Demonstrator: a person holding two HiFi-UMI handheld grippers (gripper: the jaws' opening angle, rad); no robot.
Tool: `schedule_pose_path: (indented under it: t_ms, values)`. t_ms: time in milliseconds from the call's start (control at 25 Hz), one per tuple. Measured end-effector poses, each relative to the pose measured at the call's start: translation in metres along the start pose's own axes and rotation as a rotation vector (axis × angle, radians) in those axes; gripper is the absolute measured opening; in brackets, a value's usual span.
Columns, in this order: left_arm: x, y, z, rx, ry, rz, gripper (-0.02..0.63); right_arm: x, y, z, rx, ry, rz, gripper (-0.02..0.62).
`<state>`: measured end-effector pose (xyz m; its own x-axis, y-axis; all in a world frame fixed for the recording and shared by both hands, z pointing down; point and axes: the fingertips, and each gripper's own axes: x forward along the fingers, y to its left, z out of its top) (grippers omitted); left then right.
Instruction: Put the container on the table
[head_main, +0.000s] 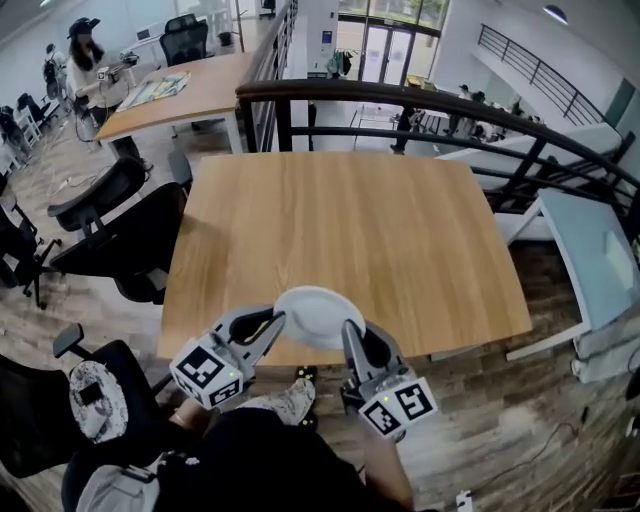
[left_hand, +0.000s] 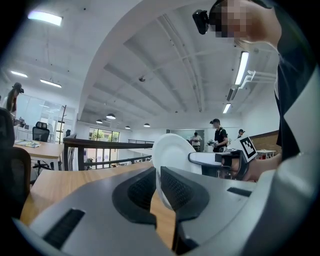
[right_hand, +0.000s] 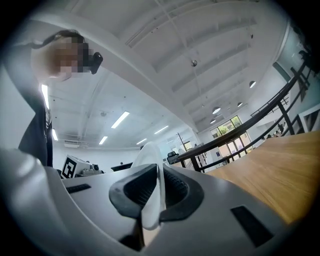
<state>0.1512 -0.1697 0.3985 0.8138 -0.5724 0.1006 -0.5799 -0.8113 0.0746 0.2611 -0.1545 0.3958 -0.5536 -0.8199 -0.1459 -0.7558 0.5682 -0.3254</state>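
Head view: you've got the white container (head_main: 318, 317) pinched btwn both tools. Left gripper (head_main: 272, 322) is clamped on its left rim, right gripper (head_main: 350, 330) on the right rim. It's at the near edge of the table (head_main: 340, 220), prob. not yet set down. Lowering & letting go are left.

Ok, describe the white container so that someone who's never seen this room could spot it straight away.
Start at the big light wooden table beside the dark railing. At the table's near edge, right in front of the person, is a shallow round white container. It is the one white thing there, with its rim pinched on either side by the left claw and the right claw.
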Motion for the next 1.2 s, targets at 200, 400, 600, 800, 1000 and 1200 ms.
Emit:
schedule_pose_path:
  t_ms: [200,400,600,800,1000,1200]
  values:
    - [0.029,0.018,0.000,-0.016,-0.027,-0.008,0.025,0.020,-0.029,0.007,-0.035,0.024,-0.013,0.029]
    - [0.061,0.043,-0.002,-0.038,-0.035,0.004,0.025,0.047,-0.062,0.009,-0.049,0.064,-0.010,0.029]
    - [0.086,0.065,-0.008,-0.065,-0.023,0.023,0.025,0.071,-0.091,0.006,-0.044,0.095,-0.004,0.029]
    - [0.106,0.084,-0.020,-0.097,-0.017,0.014,0.025,0.089,-0.115,-0.006,-0.033,0.121,-0.012,0.029]
    - [0.119,0.100,-0.037,-0.090,-0.004,0.029,0.025,0.103,-0.135,-0.023,-0.012,0.163,-0.020,0.029]
    - [0.129,0.116,-0.056,-0.118,0.025,0.054,0.025,0.117,-0.149,-0.036,0.004,0.190,-0.010,0.029]
